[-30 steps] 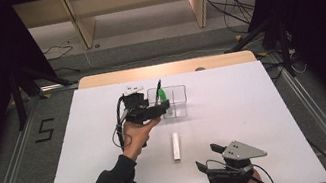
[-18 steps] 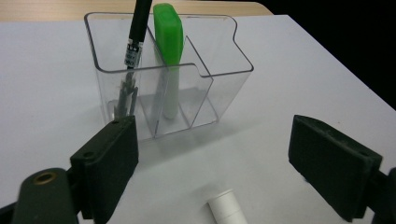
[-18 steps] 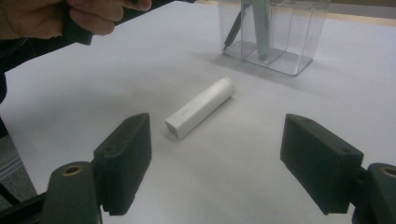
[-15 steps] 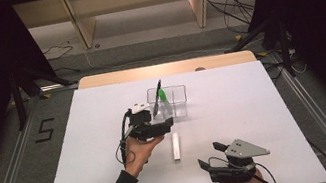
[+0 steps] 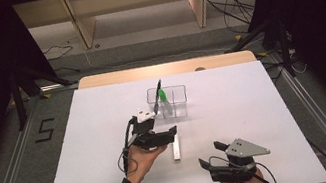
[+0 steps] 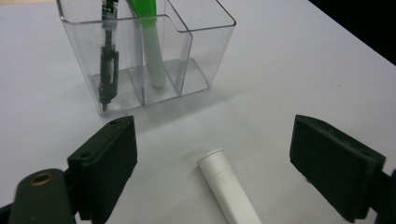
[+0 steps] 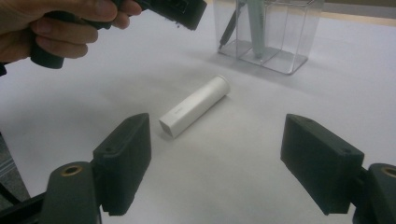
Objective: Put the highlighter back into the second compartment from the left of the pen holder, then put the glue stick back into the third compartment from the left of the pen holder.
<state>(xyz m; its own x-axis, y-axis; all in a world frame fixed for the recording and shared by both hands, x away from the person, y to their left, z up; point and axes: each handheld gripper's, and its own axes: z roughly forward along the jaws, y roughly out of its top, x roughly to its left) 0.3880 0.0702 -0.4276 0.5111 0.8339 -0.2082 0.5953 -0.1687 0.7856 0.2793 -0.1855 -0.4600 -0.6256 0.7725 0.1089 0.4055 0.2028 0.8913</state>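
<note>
A white tube [image 5: 176, 147] lies on the white table [image 5: 265, 104], with one rounded and one square end [image 7: 196, 105]. My left gripper [image 5: 166, 136] hovers open just left of and over its far end; in the left gripper view the tube [image 6: 229, 191] lies between the wide-apart jaws [image 6: 217, 135]. My right gripper [image 5: 212, 155] rests open near the front edge, facing the tube with nothing held [image 7: 219, 144]. Behind stands a clear three-compartment organizer [image 5: 178, 89] holding a black pen [image 5: 157, 92] and a green-capped marker [image 5: 163, 96].
In the left gripper view the organizer [image 6: 205, 46] has the pen [image 6: 108, 65] in its left compartment, the marker [image 6: 152, 51] in the middle one, the right one bare. A hand [image 7: 60, 28] holds the left gripper [image 7: 180, 9]. Shelving legs and cables stand beyond the table.
My left gripper has drawn back from the organizer toward the person and come down over the white tube. The right gripper has stayed almost still.
</note>
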